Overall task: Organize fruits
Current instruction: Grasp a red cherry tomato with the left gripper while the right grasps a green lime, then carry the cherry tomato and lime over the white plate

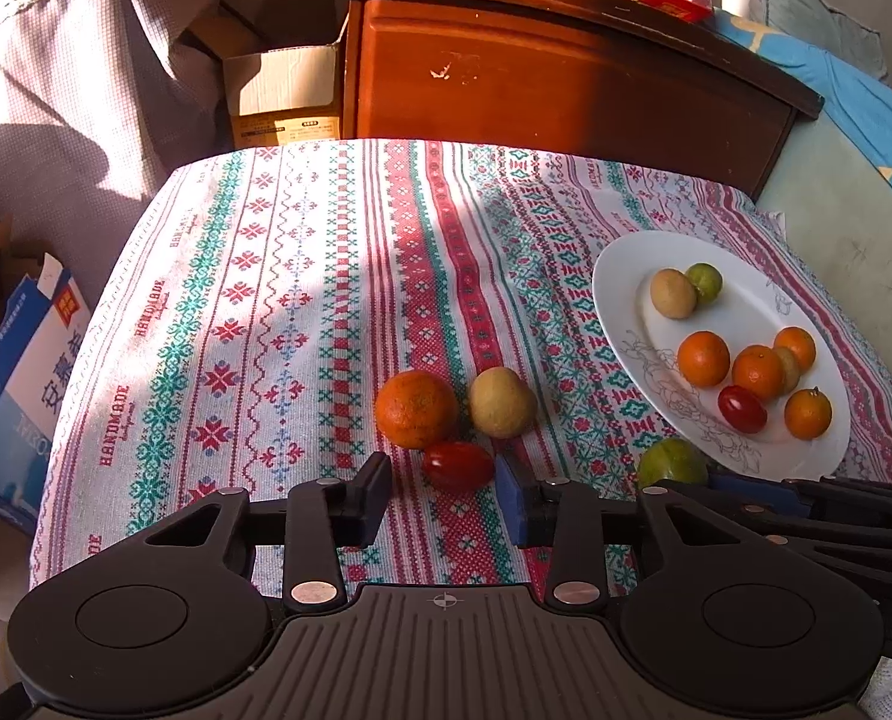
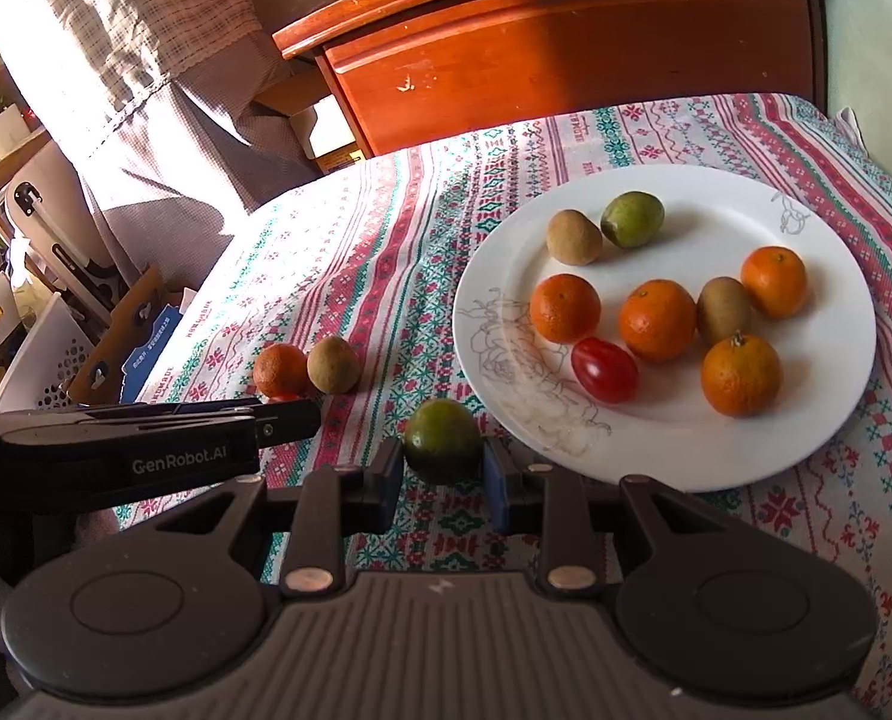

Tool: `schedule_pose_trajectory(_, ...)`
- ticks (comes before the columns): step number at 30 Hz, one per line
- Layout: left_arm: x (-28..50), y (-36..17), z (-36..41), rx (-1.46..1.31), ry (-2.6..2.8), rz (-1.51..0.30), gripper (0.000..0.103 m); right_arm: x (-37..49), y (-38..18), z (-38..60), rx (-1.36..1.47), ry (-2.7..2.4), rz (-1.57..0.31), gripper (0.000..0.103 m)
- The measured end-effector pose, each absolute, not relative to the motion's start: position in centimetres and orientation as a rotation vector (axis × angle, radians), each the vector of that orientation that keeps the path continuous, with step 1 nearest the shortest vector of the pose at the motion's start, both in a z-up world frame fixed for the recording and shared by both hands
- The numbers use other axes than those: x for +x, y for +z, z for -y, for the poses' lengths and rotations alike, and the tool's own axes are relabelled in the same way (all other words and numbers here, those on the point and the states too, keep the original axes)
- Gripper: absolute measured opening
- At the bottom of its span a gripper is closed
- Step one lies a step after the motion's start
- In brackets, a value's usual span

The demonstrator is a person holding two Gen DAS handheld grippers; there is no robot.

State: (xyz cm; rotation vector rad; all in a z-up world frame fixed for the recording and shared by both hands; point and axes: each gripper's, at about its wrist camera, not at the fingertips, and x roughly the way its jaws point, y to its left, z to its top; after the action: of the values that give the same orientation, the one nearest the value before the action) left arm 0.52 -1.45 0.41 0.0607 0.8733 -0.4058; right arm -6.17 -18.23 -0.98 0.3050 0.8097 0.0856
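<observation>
Lime point(image 2: 443, 441), round, glossy: clamped in R gripper point(image 2: 443, 483). L gripper point(image 1: 443, 495) jaws apart, flanking oval tomato point(image 1: 457, 466), w/o contact.

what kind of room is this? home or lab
Likely a home, probably a bedroom: a table under a red-and-green patterned cloth, a brown wooden bedside-style cabinet behind it, a blue bedsheet beside that, and open cardboard boxes on the floor.

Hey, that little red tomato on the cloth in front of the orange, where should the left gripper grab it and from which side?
Grip the red tomato across its short middle, coming from the near side and above. It lies lengthwise across the left gripper, with the orange and a tan fruit close behind, so only the near side is free. The pads flank its ends but don't yet press.
</observation>
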Motion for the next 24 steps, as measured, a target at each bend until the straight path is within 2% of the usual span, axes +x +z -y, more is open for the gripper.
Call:
schedule_pose_trajectory(4,0.4,0.4,1.8,0.071,-0.416,-0.864,0.032,-6.2,-1.0,18.2,0.309,0.085,-0.808,0.029)
schedule_pose_trajectory(5,0.4,0.3,1.8,0.071,-0.419,-0.862,0.028,-6.2,-1.0,18.2,0.308,0.085,-0.808,0.029)
schedule_pose_trajectory(10,0.0,0.3,2.0,0.083,-0.438,-0.85,0.024,-6.2,-1.0,18.2,0.308,0.085,-0.808,0.029)
schedule_pose_trajectory(24,-0.8,1.1,1.8,0.065,-0.448,-0.832,0.022,-6.5,-0.5,18.5,0.327,0.099,-0.789,0.029)
